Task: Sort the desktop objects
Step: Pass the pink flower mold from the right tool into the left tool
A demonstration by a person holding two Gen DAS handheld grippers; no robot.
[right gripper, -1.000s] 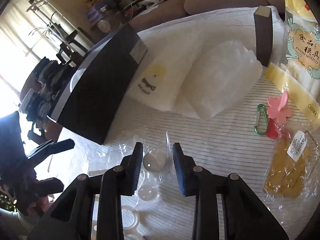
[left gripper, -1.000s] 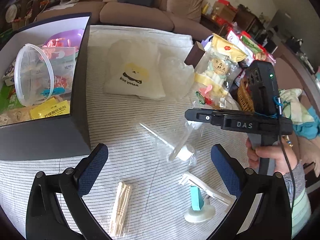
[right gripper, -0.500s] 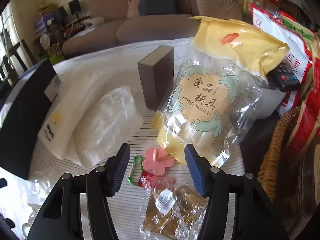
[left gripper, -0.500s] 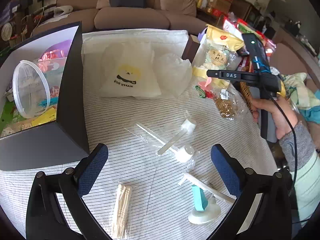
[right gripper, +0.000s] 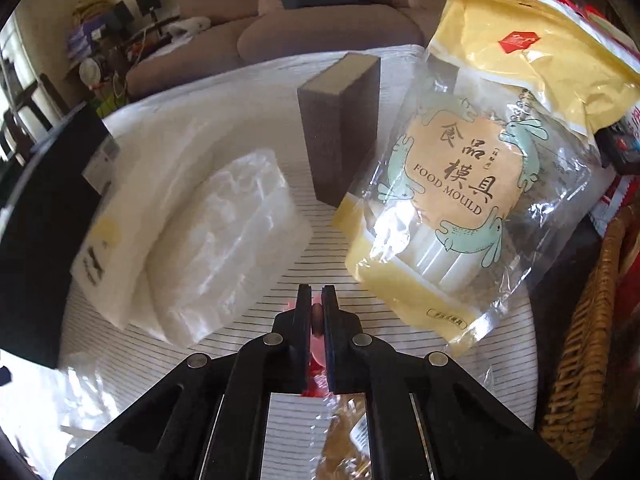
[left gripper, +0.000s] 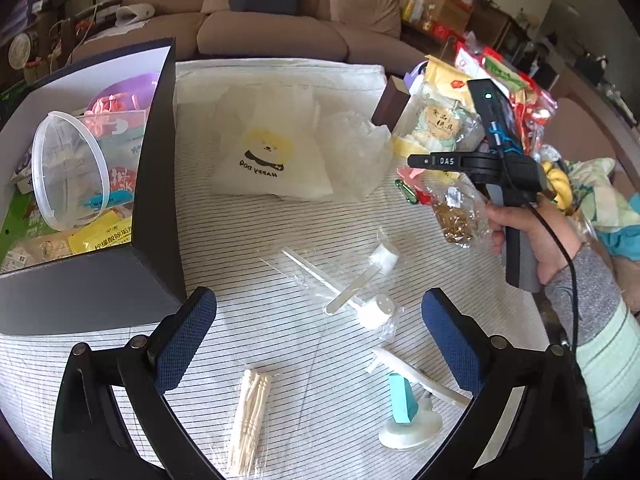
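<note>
Right gripper (right gripper: 316,312) has its jaws nearly closed on a thin pink flower-shaped piece (right gripper: 317,322), pinched edgewise, just in front of the food mould bag (right gripper: 452,204). Left gripper (left gripper: 320,336) hangs with jaws wide apart and nothing between them, above the clear sachet of white-capped tubes (left gripper: 360,284).

Judgement: the step in hand is lifting the pink piece for transfer to the black box (left gripper: 156,184), well to the left of the mould bag. The hold looks narrow; a straight, slow lift would guard against the piece pivoting or dragging the green carabiner (left gripper: 407,193) and snack packet (left gripper: 456,220) lying beside it.

Count, left of the mould bag: one brown block (right gripper: 340,128), one dog-print bag (left gripper: 268,152), one crumpled clear bag (left gripper: 356,152), one toothpick bundle (left gripper: 250,416), one teal-and-white suction holder (left gripper: 408,416).
</note>
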